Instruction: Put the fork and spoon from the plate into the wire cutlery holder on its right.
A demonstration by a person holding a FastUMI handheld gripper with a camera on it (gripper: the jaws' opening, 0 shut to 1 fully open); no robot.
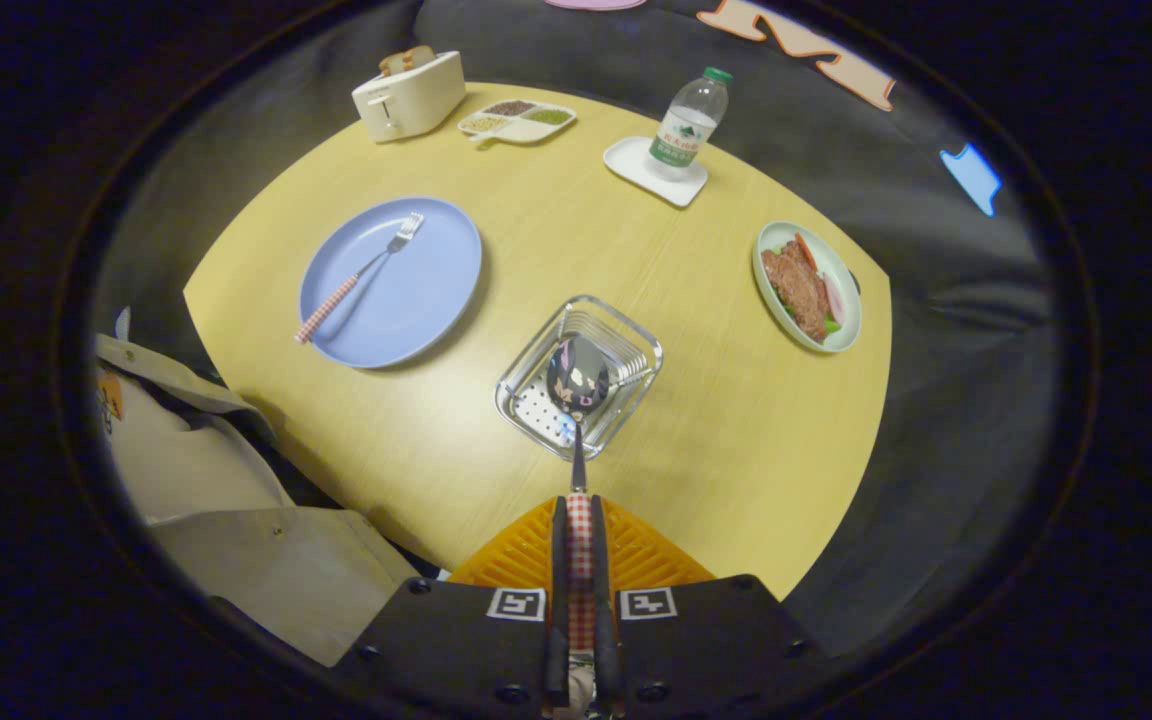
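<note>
My gripper (579, 520) is shut on the checked handle of the spoon (577, 378). The spoon points straight ahead, its shiny bowl held above the mouth of the wire cutlery holder (536, 372), which stands on the yellow table just beyond the fingers. To the left of the holder lies the blue plate (426, 290). The fork (356, 278) rests on that plate, its tines toward the far side and its checked handle over the near left rim.
A green plate of food (808, 285) sits right of the holder. At the far side stand a water bottle (688, 125) on a white tray (636, 165), a divided snack dish (517, 120) and a toaster (408, 95). A person's beige sleeve (236, 540) is near left.
</note>
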